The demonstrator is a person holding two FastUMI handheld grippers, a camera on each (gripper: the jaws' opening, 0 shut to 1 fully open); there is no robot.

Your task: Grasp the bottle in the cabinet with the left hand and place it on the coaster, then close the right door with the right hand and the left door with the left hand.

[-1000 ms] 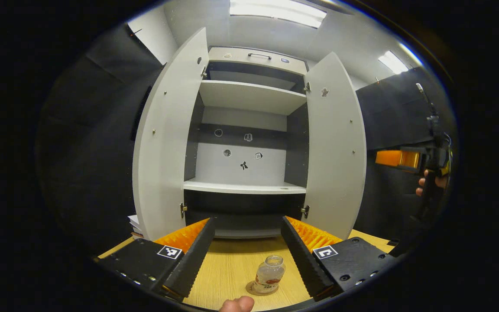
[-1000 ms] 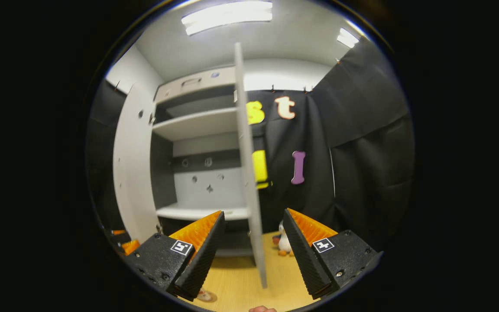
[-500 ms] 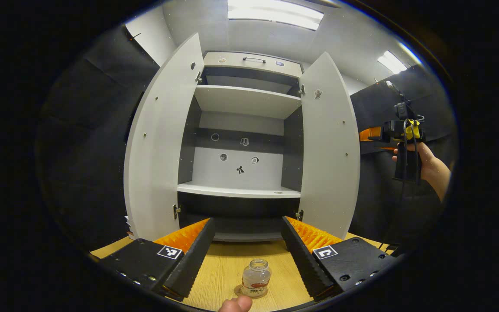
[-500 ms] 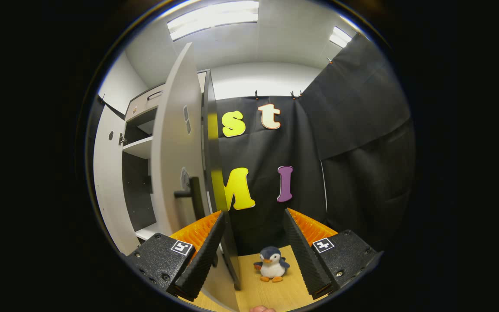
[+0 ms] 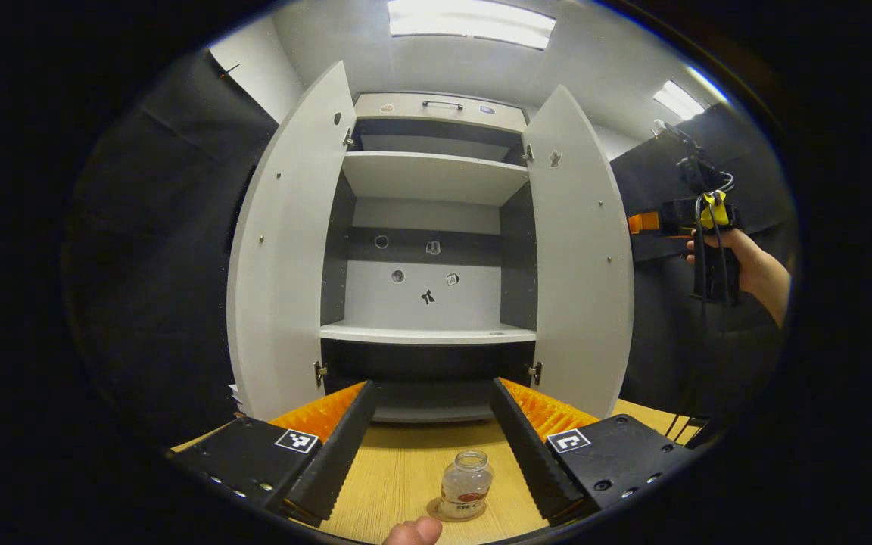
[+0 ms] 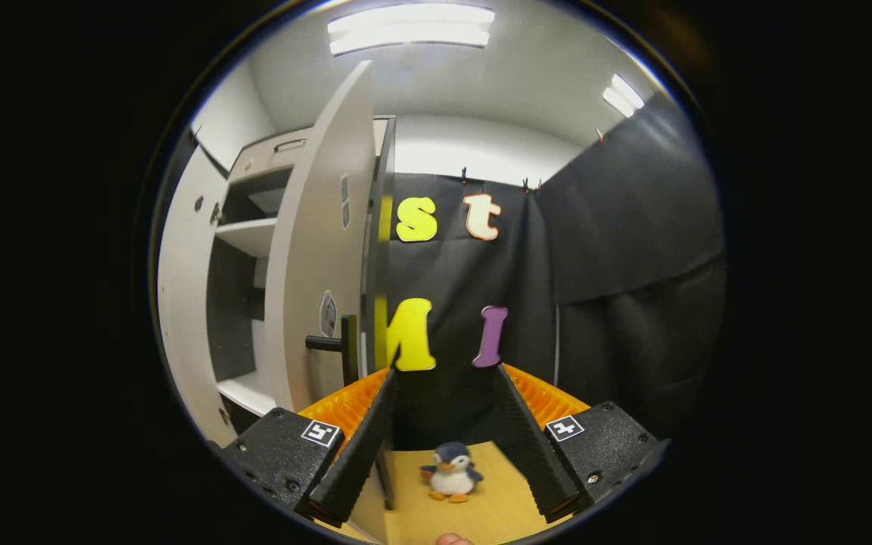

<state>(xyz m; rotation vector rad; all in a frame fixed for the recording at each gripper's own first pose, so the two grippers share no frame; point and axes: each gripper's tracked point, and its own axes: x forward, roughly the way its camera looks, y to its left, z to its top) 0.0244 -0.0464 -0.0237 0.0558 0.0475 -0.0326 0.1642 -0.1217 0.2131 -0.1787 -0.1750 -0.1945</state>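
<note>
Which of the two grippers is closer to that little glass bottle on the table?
Left. The bottle stands on its coaster right between the open left gripper fingers. The right gripper is held up off to the side, beyond the right door.

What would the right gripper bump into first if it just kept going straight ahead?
Probably the black cloth wall. The right gripper points past the right door's edge, above the toy penguin on the table. Depth is hard to judge.
</note>
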